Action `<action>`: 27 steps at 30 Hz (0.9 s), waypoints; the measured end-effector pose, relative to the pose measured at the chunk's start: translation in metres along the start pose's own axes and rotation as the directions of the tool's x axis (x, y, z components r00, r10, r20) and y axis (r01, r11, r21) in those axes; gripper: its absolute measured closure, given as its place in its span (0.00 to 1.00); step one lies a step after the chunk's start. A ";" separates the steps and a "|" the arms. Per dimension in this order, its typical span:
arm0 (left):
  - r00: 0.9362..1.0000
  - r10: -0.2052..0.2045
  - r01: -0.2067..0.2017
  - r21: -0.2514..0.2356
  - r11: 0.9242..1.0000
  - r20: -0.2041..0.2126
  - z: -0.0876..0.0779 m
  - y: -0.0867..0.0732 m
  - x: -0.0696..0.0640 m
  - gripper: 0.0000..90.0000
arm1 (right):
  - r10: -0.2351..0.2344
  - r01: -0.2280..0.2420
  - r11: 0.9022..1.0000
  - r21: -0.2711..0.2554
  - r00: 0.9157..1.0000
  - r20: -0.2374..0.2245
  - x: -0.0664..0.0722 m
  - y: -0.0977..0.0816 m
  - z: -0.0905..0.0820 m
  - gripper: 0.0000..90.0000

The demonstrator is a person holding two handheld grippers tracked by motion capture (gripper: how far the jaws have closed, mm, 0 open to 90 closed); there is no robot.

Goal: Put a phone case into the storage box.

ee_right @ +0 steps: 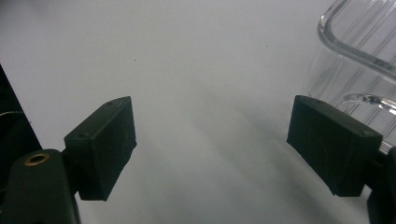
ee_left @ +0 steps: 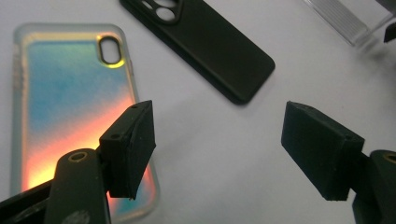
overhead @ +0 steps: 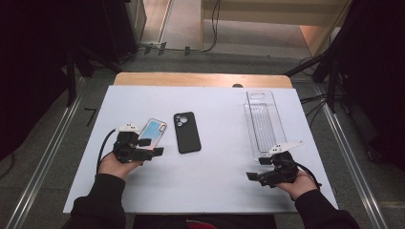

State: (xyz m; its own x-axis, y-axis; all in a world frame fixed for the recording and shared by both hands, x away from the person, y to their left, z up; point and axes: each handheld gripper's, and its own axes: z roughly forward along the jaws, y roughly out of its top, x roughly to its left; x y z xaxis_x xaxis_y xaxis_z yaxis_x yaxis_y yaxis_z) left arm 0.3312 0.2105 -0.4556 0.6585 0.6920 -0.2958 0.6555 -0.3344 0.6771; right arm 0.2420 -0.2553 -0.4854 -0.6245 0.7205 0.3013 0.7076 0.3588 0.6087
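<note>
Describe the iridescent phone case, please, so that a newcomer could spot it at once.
Start at the white table and look at its left half. Two phone cases lie side by side there; it is the left one, the iridescent case, shimmering blue to orange, whereas the black case is plain matte.

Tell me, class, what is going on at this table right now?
A person holds a gripper in each hand over a white table. The left gripper is open, one jaw over the shiny rainbow phone case, gripping nothing. A black phone case lies beside it. The right gripper is open too, next to a clear plastic tray.
</note>
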 end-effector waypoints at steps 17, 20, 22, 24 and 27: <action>0.996 -0.049 0.050 0.002 0.999 -0.068 0.002 0.032 0.039 0.00 | -0.007 0.007 1.000 0.000 1.000 -0.003 0.000 0.000 0.000 0.15; 0.996 -0.047 0.045 -0.022 0.999 -0.072 0.004 0.033 0.045 0.00 | -0.009 0.009 1.000 0.001 1.000 -0.003 0.000 0.000 0.000 0.15; 0.994 -0.064 0.062 -0.021 0.998 -0.085 0.008 0.032 0.049 0.00 | -0.007 0.007 1.000 0.000 1.000 -0.003 0.000 0.000 0.000 0.15; 0.993 -0.074 0.074 -0.011 0.997 -0.089 0.012 0.032 0.051 0.00 | -0.007 0.007 1.000 0.001 1.000 -0.002 0.000 0.000 0.000 0.15; 0.992 -0.075 0.075 0.001 0.997 -0.102 0.016 0.031 0.053 0.00 | -0.009 0.009 1.000 0.002 1.000 -0.002 0.000 0.000 0.000 0.15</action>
State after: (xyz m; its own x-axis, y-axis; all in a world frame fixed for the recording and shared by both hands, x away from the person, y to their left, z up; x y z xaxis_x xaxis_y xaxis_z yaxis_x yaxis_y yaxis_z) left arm 0.3921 0.2264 -0.4611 0.5666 0.7767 -0.2753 0.7035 -0.2820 0.6523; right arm 0.2416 -0.2552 -0.4853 -0.6314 0.7163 0.2970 0.7027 0.3665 0.6099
